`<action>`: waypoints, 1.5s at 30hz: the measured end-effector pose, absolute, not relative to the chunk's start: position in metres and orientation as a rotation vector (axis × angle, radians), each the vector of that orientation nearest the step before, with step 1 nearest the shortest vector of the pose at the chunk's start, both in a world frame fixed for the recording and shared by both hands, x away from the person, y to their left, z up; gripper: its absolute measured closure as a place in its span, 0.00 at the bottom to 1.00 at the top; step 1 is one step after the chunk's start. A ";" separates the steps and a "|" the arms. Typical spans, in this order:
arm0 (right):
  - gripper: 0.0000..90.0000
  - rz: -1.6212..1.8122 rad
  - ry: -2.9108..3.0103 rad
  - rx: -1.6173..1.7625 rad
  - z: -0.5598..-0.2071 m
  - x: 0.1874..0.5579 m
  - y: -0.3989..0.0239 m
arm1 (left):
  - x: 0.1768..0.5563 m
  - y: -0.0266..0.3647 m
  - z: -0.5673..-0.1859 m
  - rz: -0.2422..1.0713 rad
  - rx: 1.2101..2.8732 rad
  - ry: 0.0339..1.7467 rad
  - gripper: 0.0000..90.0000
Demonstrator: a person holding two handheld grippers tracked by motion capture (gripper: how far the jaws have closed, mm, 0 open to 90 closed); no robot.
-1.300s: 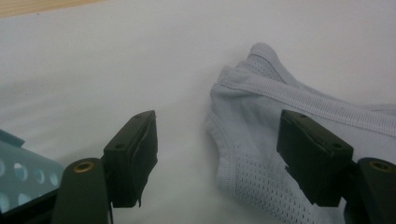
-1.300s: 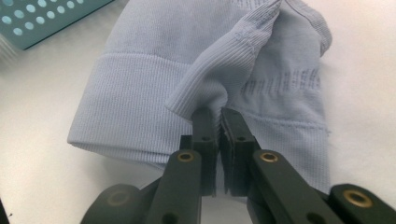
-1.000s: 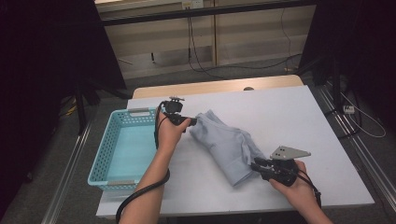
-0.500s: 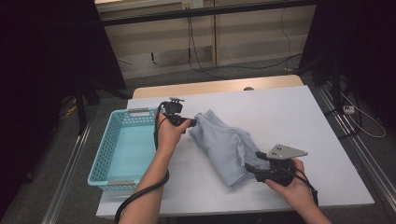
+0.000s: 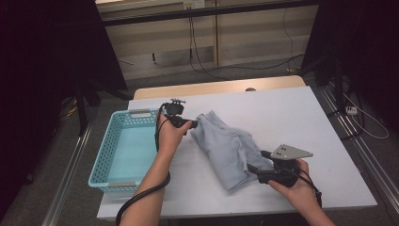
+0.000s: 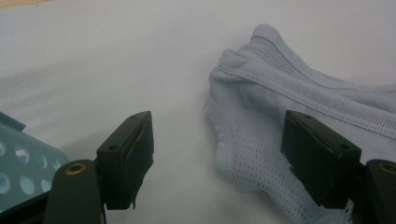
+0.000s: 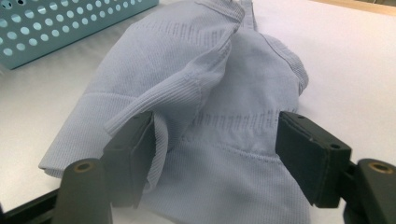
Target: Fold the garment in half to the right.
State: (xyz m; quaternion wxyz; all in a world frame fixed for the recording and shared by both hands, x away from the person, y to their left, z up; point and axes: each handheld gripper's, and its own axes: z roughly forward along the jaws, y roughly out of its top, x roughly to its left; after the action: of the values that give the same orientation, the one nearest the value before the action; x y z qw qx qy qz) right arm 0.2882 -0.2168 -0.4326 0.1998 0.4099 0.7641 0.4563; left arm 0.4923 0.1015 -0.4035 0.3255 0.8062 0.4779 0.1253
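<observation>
A pale blue knit garment lies folded in a long bundle across the white table. My left gripper sits at its far left corner, open, with the ribbed hem reaching in between the jaws nearer the right one. At the near end is my right gripper, whose jaws have just been opening. They now stand open around the cloth. A loose fold drapes against the left jaw, and the right jaw is clear of the fabric.
A light blue perforated basket stands at the table's left edge, just beside my left hand; its wall shows in the left gripper view and the right gripper view. Bare table stretches right of the garment. Cables trail from both grippers.
The right gripper's jaws have spread apart and released the garment's near end. Both hands and the left jaws have stayed as they were.
</observation>
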 end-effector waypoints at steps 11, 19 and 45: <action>0.32 1.243 2.077 1.190 -0.425 0.294 -0.228 | 0.491 0.104 -0.402 0.335 2.114 1.251 0.28; 0.32 1.278 2.051 1.197 -0.417 0.299 -0.232 | 0.490 0.102 -0.402 0.341 2.116 1.253 0.28; 0.96 1.246 2.167 1.227 -0.435 0.312 -0.220 | 0.487 0.106 -0.412 0.321 2.115 1.216 0.24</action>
State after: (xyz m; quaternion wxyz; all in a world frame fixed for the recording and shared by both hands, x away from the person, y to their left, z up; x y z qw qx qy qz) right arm 0.3119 -0.2200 -0.4354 0.1774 0.4338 0.7659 0.4402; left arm 0.4866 0.1062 -0.4123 0.3342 0.8101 0.4657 0.1230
